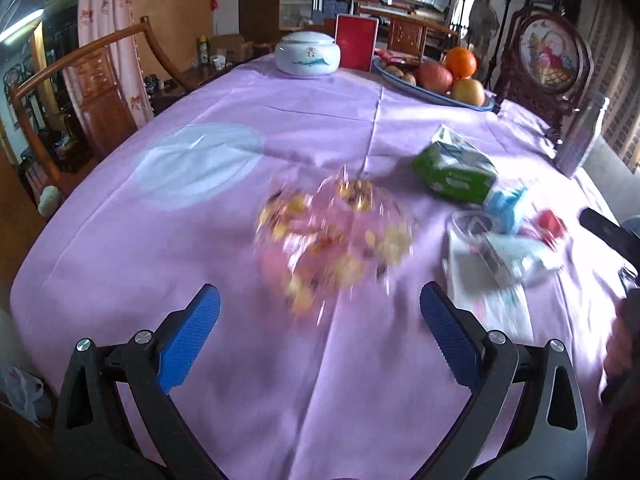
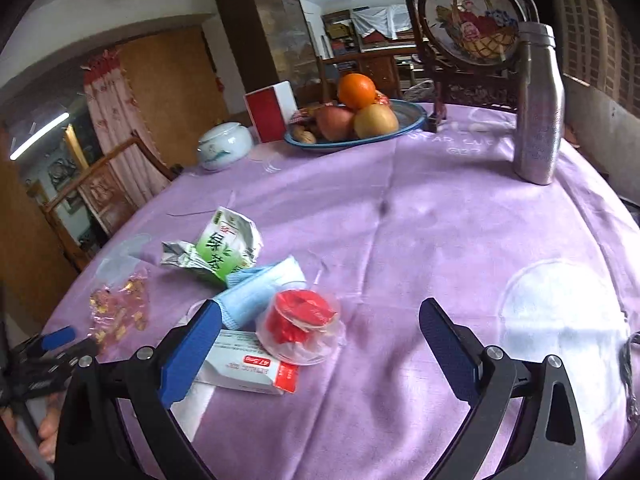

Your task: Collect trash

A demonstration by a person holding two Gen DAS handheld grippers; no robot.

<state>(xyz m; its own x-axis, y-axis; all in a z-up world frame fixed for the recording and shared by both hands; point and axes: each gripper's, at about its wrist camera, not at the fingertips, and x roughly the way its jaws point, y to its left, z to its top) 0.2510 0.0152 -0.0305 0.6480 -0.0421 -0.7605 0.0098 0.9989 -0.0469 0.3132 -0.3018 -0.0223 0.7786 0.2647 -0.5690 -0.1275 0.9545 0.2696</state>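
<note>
Trash lies on the purple tablecloth [image 1: 200,260]. A clear wrapper with yellow print [image 1: 336,240] lies just ahead of my open, empty left gripper [image 1: 320,312]; it also shows in the right wrist view [image 2: 118,312]. A crushed green tea carton [image 2: 224,248], a blue face mask [image 2: 260,288], a clear cup with a red lid [image 2: 300,320] and a white medicine box [image 2: 248,368] lie in a cluster. My right gripper [image 2: 320,320] is open and empty, its left finger [image 2: 192,352] next to the box. The carton [image 1: 456,168] and cluster [image 1: 504,240] lie right of the left gripper.
A fruit plate [image 2: 400,128] with an orange and apples, a white lidded jar [image 2: 224,148], a red and white box [image 2: 272,112], a metal bottle [image 2: 538,104] and a framed embroidery stand [image 2: 468,20] sit at the far side. A wooden chair [image 1: 80,100] stands left.
</note>
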